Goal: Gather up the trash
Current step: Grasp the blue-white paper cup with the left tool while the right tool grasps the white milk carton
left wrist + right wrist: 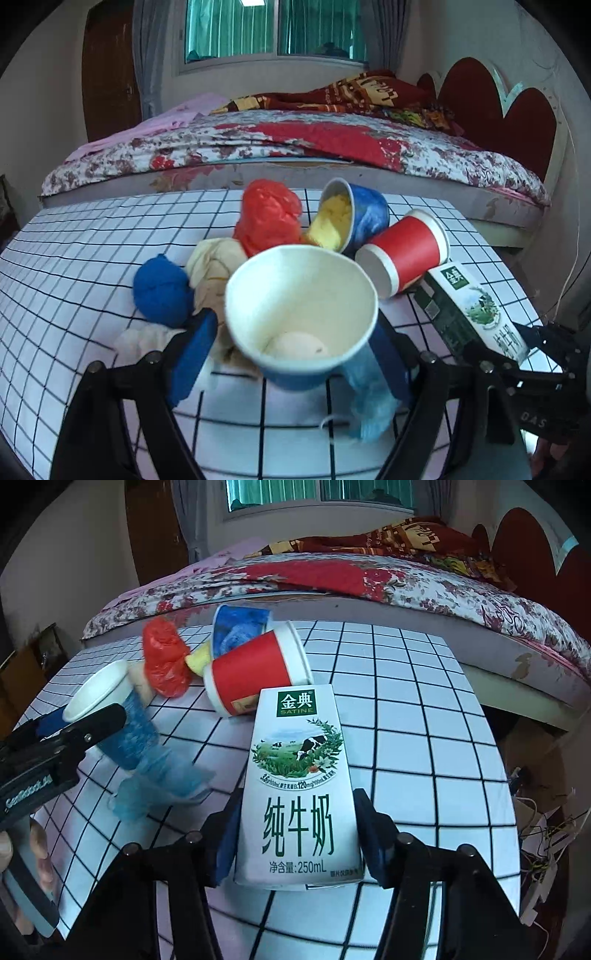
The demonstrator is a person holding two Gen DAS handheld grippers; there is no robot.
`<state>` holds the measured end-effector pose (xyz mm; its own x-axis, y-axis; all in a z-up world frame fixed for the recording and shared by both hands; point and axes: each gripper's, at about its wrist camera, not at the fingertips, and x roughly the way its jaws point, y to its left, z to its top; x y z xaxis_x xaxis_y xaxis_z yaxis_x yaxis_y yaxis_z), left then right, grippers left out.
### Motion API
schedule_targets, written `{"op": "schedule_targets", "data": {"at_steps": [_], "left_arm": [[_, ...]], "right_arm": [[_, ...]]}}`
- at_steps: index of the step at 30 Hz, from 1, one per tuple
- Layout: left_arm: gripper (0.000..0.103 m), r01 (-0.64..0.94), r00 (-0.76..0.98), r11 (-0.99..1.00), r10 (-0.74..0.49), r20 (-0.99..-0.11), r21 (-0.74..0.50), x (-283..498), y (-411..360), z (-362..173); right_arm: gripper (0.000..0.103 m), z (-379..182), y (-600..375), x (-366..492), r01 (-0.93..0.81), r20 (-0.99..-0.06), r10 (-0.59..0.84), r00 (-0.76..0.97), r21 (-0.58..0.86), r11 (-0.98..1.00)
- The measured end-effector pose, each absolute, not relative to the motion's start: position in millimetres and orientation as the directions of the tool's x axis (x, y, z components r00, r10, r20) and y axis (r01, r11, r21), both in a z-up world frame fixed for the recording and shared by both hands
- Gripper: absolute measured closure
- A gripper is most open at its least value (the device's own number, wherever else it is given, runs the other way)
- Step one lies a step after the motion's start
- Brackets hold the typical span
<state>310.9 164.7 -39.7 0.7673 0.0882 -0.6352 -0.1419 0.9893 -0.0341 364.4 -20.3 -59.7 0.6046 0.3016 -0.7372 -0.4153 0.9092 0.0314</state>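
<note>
My left gripper (295, 354) has its blue pads against both sides of a blue paper cup (301, 314), white inside, mouth tilted toward the camera, a pale lump at its bottom; it's gripping the cup. A crumpled light-blue plastic bag (369, 402) hangs under the cup by my right pad. My right gripper (295, 834) is clamped on a white milk carton (299, 794), pads on both of its narrow sides, label facing me.

Just past the left fingers: a blue wad (162, 291), a beige wad (214, 269), a white scrap (147, 339) by the left pad. Further out: one red plastic bag (267, 216), one blue cup on its side (360, 214) with yellow stuffing, one red cup on its side (404, 253) touching it.

Count: three cups, one carton, two plastic bags.

The checked tablecloth (424, 720) is bare right of the carton out to the table's right edge. The far edge sits close to the bed (295, 147).
</note>
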Motion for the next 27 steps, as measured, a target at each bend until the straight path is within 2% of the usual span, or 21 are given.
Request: {"op": "schedule_targets", "data": {"at_steps": [1,2,6,12,18,27], "left_arm": [[0.027,-0.136,0.761,0.990,0.088,-0.642,-0.027,313.2,163.5,-41.3],[0.042,-0.124,0.753,0.992,0.078,-0.653,-0.025,315.0,162.7,-42.9],[0.049,-0.104,0.779,0.994,0.068,-0.623,-0.022,297.0,160.2,-31.1],[0.050,-0.085,0.825,0.996,0.069,-0.561,-0.002,260.4,151.4,-4.3],[0.051,-0.064,0.838,0.998,0.050,-0.543,-0.007,222.0,143.6,3.4],[0.052,-0.025,0.843,0.999,0.006,-0.538,-0.028,175.3,124.1,4.8]], "right_arm": [[0.045,-59.5,-20.6,365.2,-0.417,-0.739,0.302,0.602,0.031,0.908],[0.046,-59.1,-21.3,365.4,-0.418,-0.740,0.302,0.601,0.030,0.908],[0.047,-54.6,-29.3,355.1,-0.430,-0.722,0.307,0.620,0.014,0.903],[0.047,-38.1,-47.8,327.1,-0.426,-0.671,0.331,0.664,0.024,0.904],[0.047,-15.4,-60.2,283.6,-0.410,-0.597,0.307,0.741,-0.041,0.911],[0.047,-3.1,-83.9,215.8,-0.405,-0.549,0.307,0.778,-0.064,0.912]]}}
